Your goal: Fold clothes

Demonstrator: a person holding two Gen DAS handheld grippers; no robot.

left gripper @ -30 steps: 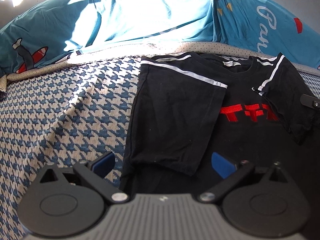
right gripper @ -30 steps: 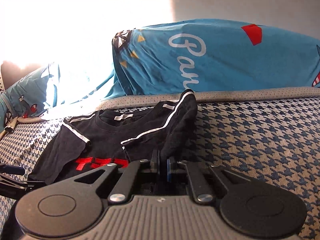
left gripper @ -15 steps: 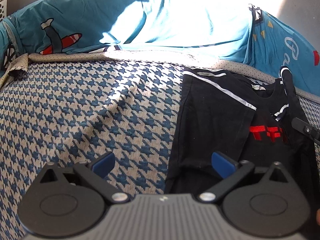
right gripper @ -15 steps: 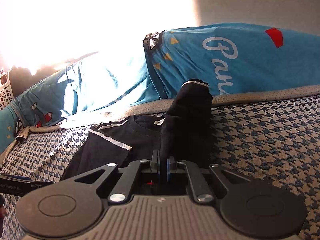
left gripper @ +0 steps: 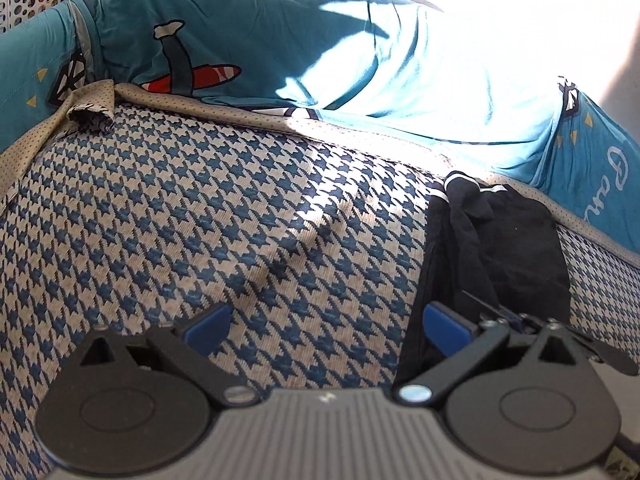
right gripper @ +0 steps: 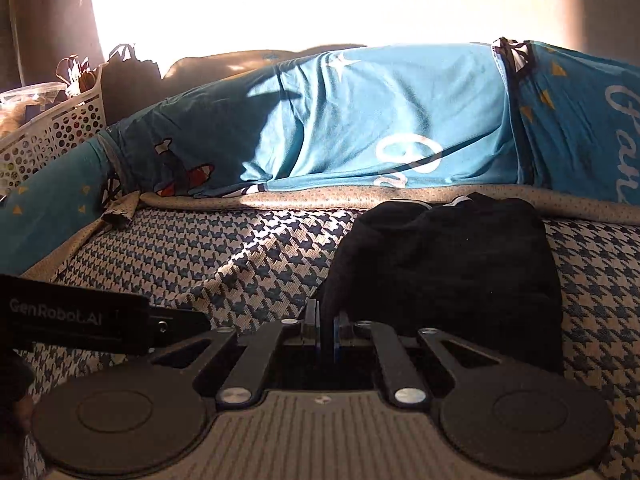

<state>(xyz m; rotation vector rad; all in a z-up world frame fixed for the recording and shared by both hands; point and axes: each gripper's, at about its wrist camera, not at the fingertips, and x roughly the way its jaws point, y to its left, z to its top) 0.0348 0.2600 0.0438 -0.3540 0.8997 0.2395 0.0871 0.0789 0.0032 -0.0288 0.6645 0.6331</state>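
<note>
left wrist view: the left gripper (left gripper: 324, 322) is seen spread wide and empty over the houndstooth bed cover (left gripper: 200, 220); the black t-shirt (left gripper: 500, 240) lies at three o'clock, its right side already drawn across.

right wrist view: the right gripper (right gripper: 324, 324) is pressed together on the black t-shirt's edge at six o'clock, the garment bunched toward one o'clock below the teal pillow (right gripper: 360, 120). the pinched edge is best laid down flat, aligned with the far side, before release, so no wrinkle is trapped.
</note>
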